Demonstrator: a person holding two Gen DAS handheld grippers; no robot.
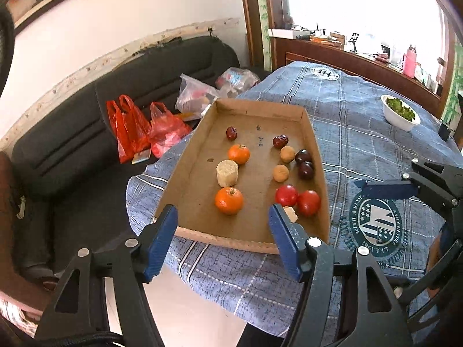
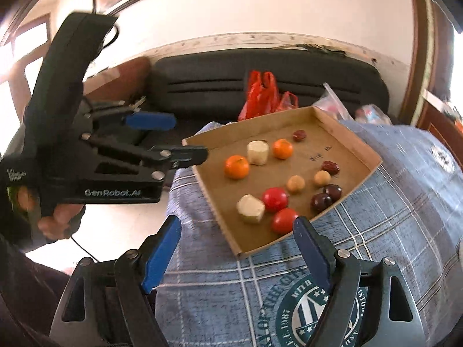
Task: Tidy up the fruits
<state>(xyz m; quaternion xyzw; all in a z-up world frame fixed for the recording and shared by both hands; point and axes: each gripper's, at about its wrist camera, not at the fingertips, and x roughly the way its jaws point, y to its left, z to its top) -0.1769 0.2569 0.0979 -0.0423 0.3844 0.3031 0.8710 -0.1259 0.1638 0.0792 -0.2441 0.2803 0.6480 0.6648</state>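
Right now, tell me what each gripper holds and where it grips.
Nothing. The left gripper and right gripper both hang open before the cardboard tray.

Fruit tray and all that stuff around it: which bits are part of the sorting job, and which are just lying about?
Part of the job:
cardboard tray
oranges
tomatoes
dark plums
red dates
pale cut chunks
tan round fruits

Just lying about:
red bags
white bowl
pink bottle
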